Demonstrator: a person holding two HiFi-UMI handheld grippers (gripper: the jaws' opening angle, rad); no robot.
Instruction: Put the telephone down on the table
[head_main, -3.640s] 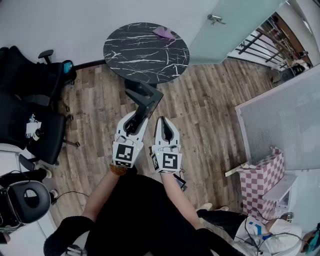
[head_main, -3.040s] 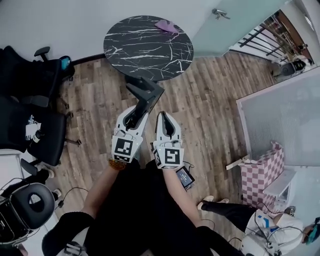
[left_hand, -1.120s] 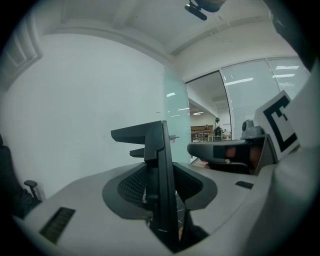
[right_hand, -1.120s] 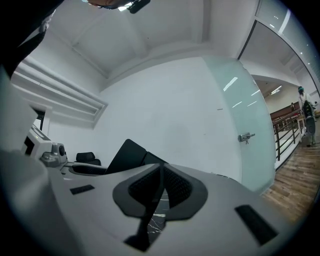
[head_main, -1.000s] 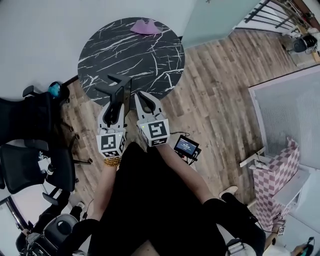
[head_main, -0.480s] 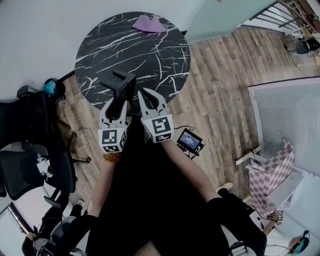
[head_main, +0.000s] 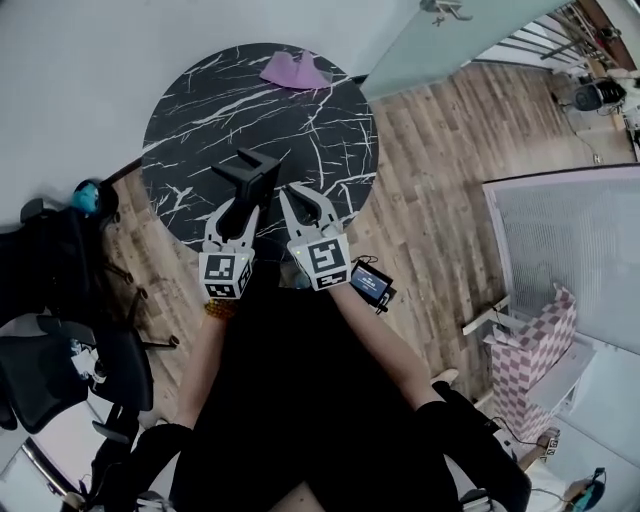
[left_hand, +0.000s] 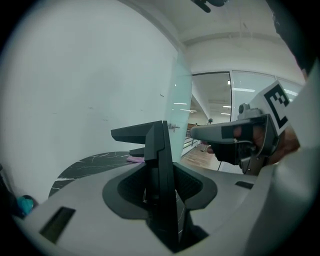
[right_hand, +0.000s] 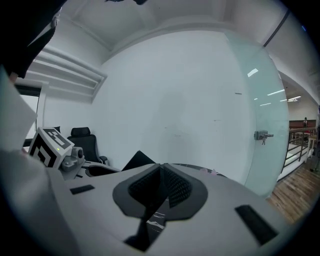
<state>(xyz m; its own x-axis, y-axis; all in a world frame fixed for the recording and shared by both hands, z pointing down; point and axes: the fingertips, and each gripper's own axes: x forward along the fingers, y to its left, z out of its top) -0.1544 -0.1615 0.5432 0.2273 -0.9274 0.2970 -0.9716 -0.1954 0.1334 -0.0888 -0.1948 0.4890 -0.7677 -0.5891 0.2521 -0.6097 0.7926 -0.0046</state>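
Note:
The telephone (head_main: 250, 172) is a black angular piece. My left gripper (head_main: 238, 207) is shut on its lower part and holds it over the near part of the round black marble table (head_main: 190, 120). In the left gripper view the telephone (left_hand: 161, 170) stands edge-on between the pads, with the table (left_hand: 82, 169) beyond it. My right gripper (head_main: 306, 206) hovers just to the right of it over the table's near edge, shut with nothing in it. In the right gripper view its pads (right_hand: 172, 187) meet, and a black corner of the telephone (right_hand: 136, 161) shows to the left.
A purple cloth-like thing (head_main: 292, 71) lies at the table's far edge. Black office chairs (head_main: 55, 270) stand to the left. A small screen device (head_main: 368, 284) hangs by my right arm. A frosted partition (head_main: 570, 250) and a pink chequered box (head_main: 530, 365) are at the right.
The person has come up to the table. Both grippers moved forward and a little down, and the telephone went from above the wooden floor to over the table's near part.

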